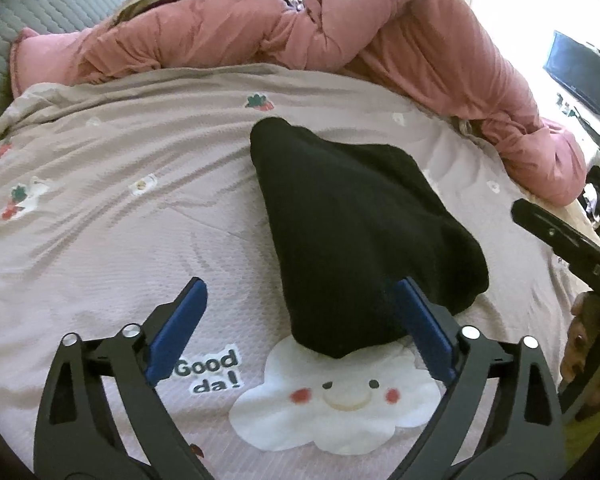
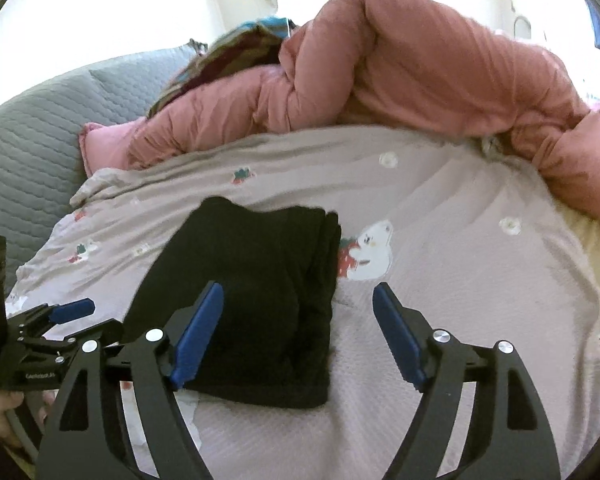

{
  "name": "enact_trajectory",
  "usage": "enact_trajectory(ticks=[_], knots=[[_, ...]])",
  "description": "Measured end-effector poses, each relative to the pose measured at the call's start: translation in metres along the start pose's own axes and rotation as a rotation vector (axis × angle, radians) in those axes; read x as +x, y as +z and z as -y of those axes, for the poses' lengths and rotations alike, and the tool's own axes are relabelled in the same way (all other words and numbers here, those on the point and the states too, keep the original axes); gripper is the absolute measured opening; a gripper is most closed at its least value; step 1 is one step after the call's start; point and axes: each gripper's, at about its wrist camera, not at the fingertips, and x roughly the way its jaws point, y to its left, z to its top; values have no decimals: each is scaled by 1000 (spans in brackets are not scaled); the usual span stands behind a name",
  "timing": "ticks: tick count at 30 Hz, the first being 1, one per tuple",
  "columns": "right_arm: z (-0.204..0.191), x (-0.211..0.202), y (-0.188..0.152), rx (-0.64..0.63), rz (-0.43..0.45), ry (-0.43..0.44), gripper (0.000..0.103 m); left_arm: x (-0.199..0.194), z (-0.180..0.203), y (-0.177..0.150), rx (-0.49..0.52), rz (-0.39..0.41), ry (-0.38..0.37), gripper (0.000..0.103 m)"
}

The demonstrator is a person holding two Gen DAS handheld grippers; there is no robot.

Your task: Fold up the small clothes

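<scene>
1. The bed cover (image 1: 120,208), mauve with small strawberry and flower prints, fills most of both views and lies smooth under my grippers.
2. A pink quilt (image 1: 400,32) is heaped along the far edge of the cover, with a grey quilted pad (image 1: 32,20) to its left.
3. The black garment (image 1: 352,232) lies folded flat on the cover in a compact stack; in my right wrist view its layered edges show along its right side.
4. A white smiling cloud print (image 1: 340,404) sits at the garment's near end, partly covered by it, with "Good da!" lettering (image 1: 210,372) just beside it.
5. My left gripper (image 1: 300,328) stands wide open, holding nothing; the garment's near end lies between the 2 blue pads, close against the right one.
6. My right gripper (image 2: 298,332) is also spread open and empty, with its left pad over the garment and the right pad over bare cover.
</scene>
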Motion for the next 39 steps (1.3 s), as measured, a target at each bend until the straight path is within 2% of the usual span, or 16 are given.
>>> enact_trajectory(ticks=[1, 2, 9, 19, 25, 28, 31, 39], knots=[[-1, -5, 0, -2, 12, -1, 88, -4, 0, 0, 2, 8, 1, 90], [-4, -12, -1, -4, 31, -3, 92, -8, 0, -1, 5, 14, 5, 93], [-22, -42, -13, -66, 78, -23, 95, -33, -4, -13, 16, 52, 44, 93], [-45, -73, -42, -90, 98, -46, 98, -63, -14, -53, 21, 85, 92, 93], [-50, -78, -73, -45, 58, -43, 98, -70, -10, -75, -6, 72, 53, 93], [-50, -66, -89, -14, -25, -65, 98, -67, -7, -82, -6, 57, 50, 93], [-50, -56, -100, -9, -67, -100, 98, -63, -8, -86, -13, 45, 63, 93], [-52, -55, -102, -22, -79, -110, 98, -63, -11, -89, -29, 35, 65, 93]])
